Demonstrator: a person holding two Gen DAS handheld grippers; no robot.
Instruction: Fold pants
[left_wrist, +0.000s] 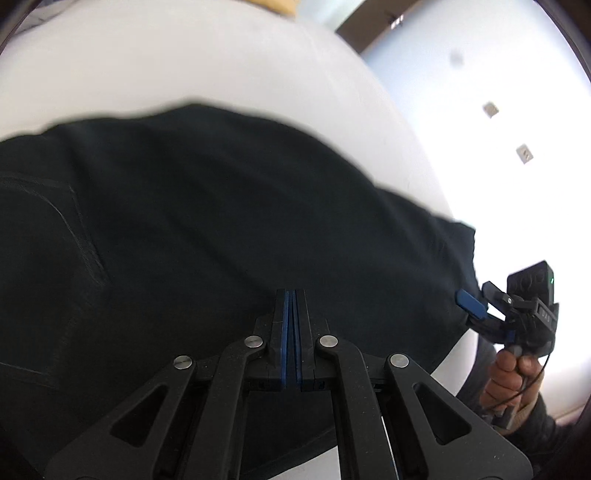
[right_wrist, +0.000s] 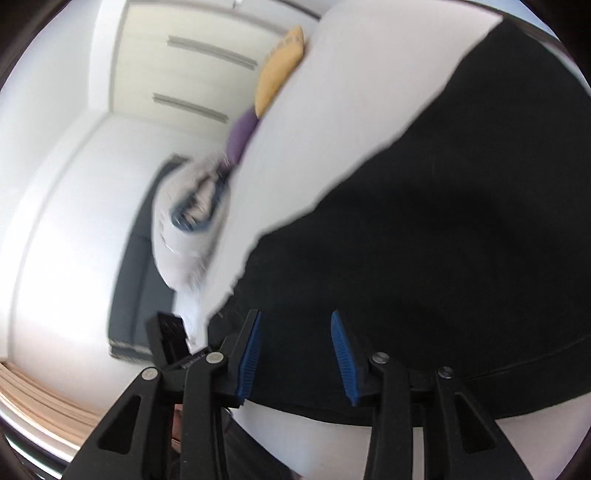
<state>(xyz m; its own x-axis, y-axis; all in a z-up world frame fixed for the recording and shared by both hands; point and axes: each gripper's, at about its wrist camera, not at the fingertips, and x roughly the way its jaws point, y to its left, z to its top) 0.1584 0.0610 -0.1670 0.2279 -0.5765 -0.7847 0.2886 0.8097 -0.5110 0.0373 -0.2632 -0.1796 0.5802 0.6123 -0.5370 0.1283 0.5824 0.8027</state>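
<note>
Black pants (left_wrist: 207, 221) lie spread on a white bed (left_wrist: 184, 62) and fill most of both views. My left gripper (left_wrist: 294, 292) hovers over the cloth with its blue pads together, shut. I cannot tell whether any fabric is pinched between them. My right gripper (right_wrist: 295, 314) stands open above the near edge of the pants (right_wrist: 424, 240), its pads apart and pressing on nothing. In the left wrist view the right gripper (left_wrist: 474, 308) sits at the right-hand end of the pants, held by a person's hand (left_wrist: 509, 373).
A yellow cushion (right_wrist: 280, 70), a purple cushion (right_wrist: 242, 136) and a white patterned pillow (right_wrist: 188, 229) lie at the far end of the bed (right_wrist: 332, 110). Bright floor (left_wrist: 498, 129) runs past the bed's edge. White sheet shows beyond the pants.
</note>
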